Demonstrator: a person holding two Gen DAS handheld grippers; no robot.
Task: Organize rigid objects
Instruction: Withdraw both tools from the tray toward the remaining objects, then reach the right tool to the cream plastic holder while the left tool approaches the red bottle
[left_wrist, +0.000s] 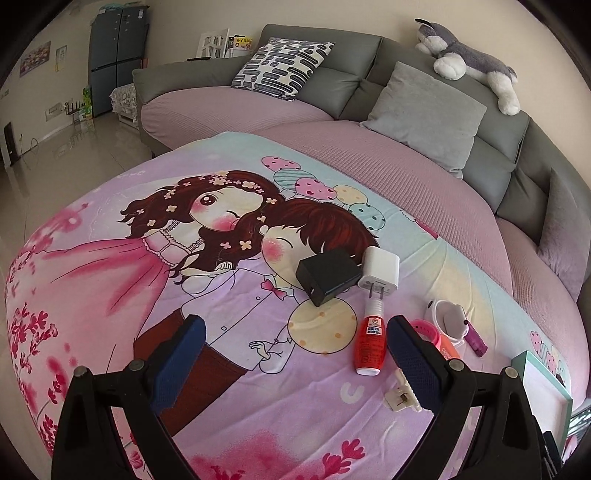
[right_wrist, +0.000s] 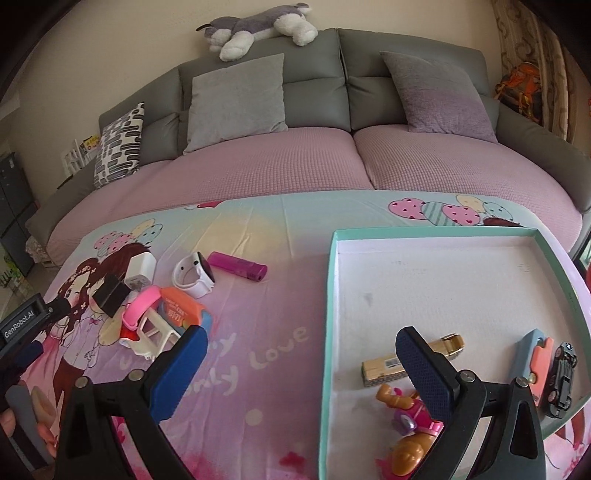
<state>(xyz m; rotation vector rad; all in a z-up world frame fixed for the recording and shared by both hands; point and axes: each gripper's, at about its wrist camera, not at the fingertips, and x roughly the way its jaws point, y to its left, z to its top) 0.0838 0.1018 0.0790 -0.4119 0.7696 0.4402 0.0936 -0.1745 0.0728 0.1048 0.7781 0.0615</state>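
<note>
Left gripper (left_wrist: 295, 354): wide open, empty, hovering over the cartoon-print cloth (left_wrist: 166, 332) on the table.
- Red bottle (left_wrist: 371, 338) lies flat just inside its right finger, apart from the pad.
- White clip (left_wrist: 400, 397) sits beside that finger's base; contact unclear.
- Black charger (left_wrist: 328, 277) and white charger (left_wrist: 380, 273) lie ahead of the gripper, touching each other; the white one's prongs point at the bottle cap.
- Pink band (left_wrist: 426, 328), white watch (left_wrist: 448, 319) and purple lighter (left_wrist: 476, 341) lie right of the right finger, partly hidden behind it.

Right gripper (right_wrist: 299, 369): wide open, empty, straddling the left wall of the teal tray (right_wrist: 328, 295). Left finger is over the cloth, right finger over the tray floor.
- In the tray: gold box (right_wrist: 380, 371) just beside the right finger, toy figure (right_wrist: 402, 424) under and behind it, pink-and-blue cutter (right_wrist: 535, 360) and black toy car (right_wrist: 561, 376) near the right wall.
- The loose pile lies left of this gripper; an orange tape measure (right_wrist: 184, 314) is nearest its left finger.
</note>
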